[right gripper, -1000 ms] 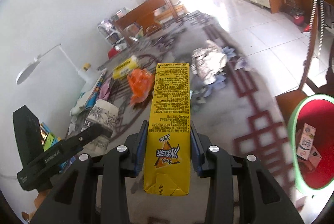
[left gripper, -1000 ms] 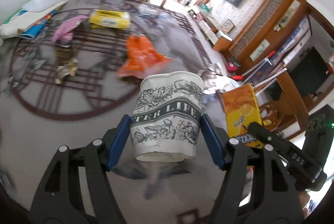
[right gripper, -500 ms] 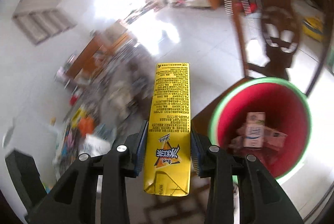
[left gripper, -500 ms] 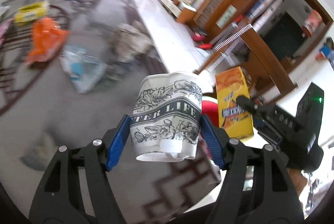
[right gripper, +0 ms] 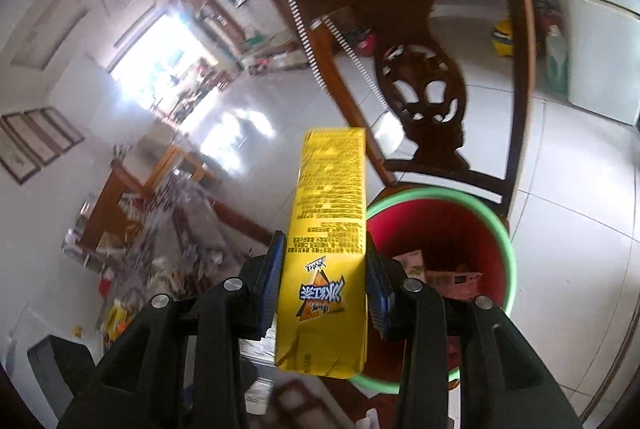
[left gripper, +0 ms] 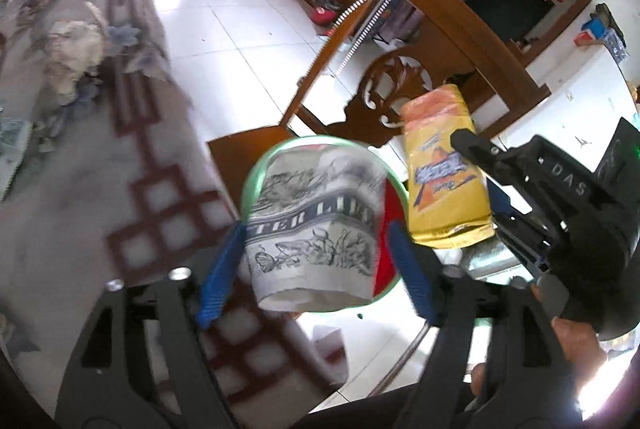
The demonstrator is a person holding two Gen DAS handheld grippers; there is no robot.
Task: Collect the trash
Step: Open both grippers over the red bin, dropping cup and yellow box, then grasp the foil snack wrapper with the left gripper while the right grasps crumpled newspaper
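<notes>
Red bin (right gripper: pixel 472 229) holding cartons (right gripper: pixel 452 279), left tool (left gripper: pixel 316 261) opening around paper cup (left gripper: pixel 316 225), right tool (right gripper: pixel 326 279) opening around yellow carton (right gripper: pixel 328 249)

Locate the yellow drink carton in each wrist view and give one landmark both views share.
Left wrist: the yellow drink carton is right of centre, in the right gripper, beside the paper cup.
Right wrist: the carton is at centre, standing between the opening gripper pads.
Shared landmark: the red bin with a green rim, before the carved wooden chair.
</notes>
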